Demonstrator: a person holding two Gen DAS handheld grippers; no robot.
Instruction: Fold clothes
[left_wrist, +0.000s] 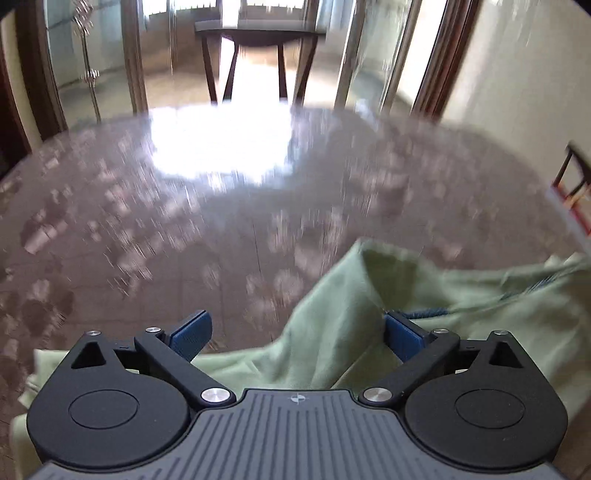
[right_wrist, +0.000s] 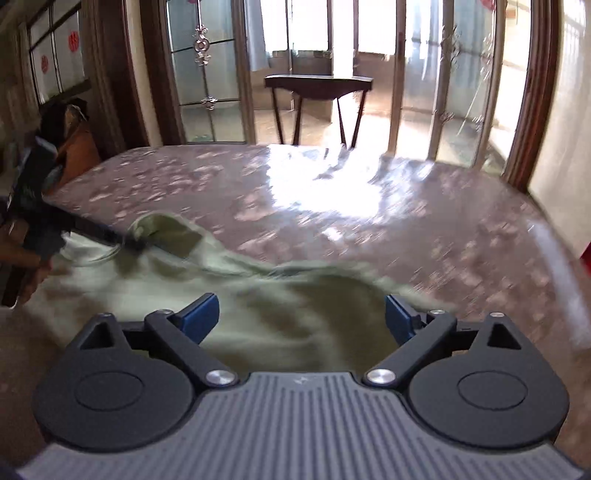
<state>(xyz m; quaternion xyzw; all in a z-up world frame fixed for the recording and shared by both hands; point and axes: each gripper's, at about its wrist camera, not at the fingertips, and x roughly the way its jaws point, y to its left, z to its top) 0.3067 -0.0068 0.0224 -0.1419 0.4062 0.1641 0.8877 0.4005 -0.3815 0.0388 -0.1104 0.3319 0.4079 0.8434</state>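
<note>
Green garment (right_wrist: 258, 295) lies under the wide-open right gripper (right_wrist: 301, 319).

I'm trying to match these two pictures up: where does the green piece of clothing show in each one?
Left wrist view: the green garment fills the lower right, lying between and under the open blue fingers.
Right wrist view: it spreads from the left edge across the lower middle.
Shared landmark: the dark wooden side table beyond the doorway.

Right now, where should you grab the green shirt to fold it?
Probably the raised, folded-over corner of the green shirt, coming from the bare table side. That edge stands up off the surface, so a finger could slip under it. Both the left gripper and the right gripper are open.
</note>
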